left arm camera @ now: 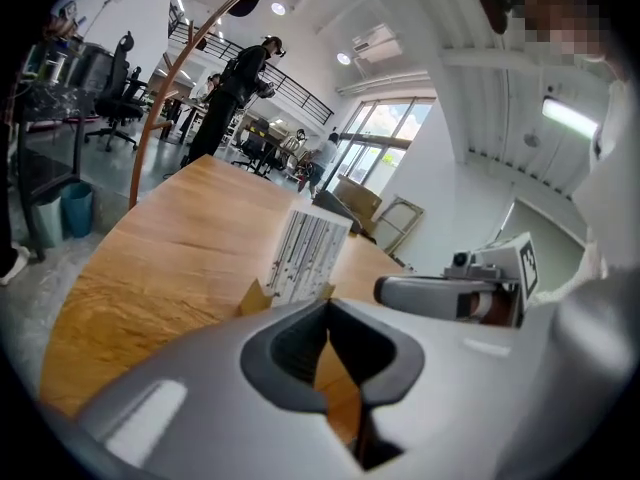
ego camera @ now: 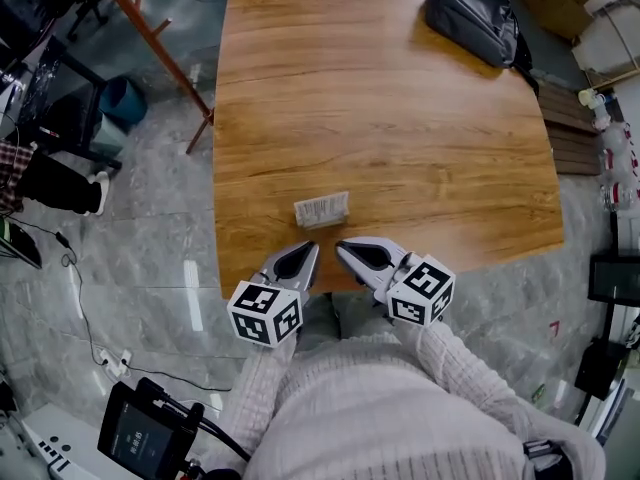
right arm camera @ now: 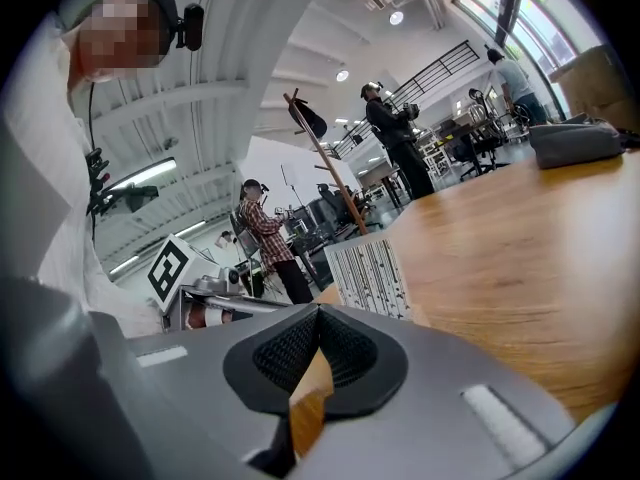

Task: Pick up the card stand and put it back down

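The card stand (ego camera: pixel 322 209) is a small upright holder with a white printed card, standing on the wooden table (ego camera: pixel 400 108) near its front edge. My left gripper (ego camera: pixel 310 251) hovers just in front of it, slightly left, jaws shut and empty. My right gripper (ego camera: pixel 343 248) sits beside it to the right, also shut with nothing held. In the left gripper view the card stand (left arm camera: pixel 308 257) rises just beyond the closed jaw tips (left arm camera: pixel 328 302). Seen from the right gripper view, the card stand (right arm camera: pixel 372 275) stands just past its shut tips (right arm camera: pixel 318 311).
A dark grey bag (ego camera: pixel 474 18) lies on the table's far right corner. A wooden coat rack (ego camera: pixel 150 23) and a blue bin (ego camera: pixel 122 100) stand on the floor to the left. People (right arm camera: pixel 392 138) stand in the background.
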The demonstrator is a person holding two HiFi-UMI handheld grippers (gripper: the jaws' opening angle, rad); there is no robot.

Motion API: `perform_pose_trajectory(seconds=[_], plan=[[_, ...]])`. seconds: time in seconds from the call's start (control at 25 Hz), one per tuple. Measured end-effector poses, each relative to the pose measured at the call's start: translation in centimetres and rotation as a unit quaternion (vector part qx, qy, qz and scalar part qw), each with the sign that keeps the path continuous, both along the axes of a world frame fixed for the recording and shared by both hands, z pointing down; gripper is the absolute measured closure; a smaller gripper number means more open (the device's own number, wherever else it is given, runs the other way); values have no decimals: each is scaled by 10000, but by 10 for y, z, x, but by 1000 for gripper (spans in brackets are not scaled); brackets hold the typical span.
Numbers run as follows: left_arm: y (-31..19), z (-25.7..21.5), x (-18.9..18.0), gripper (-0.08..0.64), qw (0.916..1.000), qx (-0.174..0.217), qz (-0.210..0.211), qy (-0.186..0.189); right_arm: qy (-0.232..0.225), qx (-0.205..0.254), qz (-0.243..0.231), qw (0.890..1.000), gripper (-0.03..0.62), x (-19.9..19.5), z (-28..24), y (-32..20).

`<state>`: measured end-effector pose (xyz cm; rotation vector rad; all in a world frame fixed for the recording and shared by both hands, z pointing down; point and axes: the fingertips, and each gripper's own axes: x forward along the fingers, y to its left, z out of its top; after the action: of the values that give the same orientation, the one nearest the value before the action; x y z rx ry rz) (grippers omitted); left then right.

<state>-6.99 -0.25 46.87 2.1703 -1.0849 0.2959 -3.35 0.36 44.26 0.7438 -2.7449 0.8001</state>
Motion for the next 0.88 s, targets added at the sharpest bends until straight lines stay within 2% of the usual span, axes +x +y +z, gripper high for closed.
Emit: perform_pose_trajectory(seconds=[0.44,0.64,0.88], plan=[[-12,33,-13,551,9993,-77,98,-346,479,-89,-219,9986,592,15,38,-12],[-12,41,-24,549,9983,-102,-44,-573,755,9,-221,9969,547,21,47,-23],[-22,65,-28,485,9968,-89,-124,-783,1006,39,-209,9947,523,33,74,-40]])
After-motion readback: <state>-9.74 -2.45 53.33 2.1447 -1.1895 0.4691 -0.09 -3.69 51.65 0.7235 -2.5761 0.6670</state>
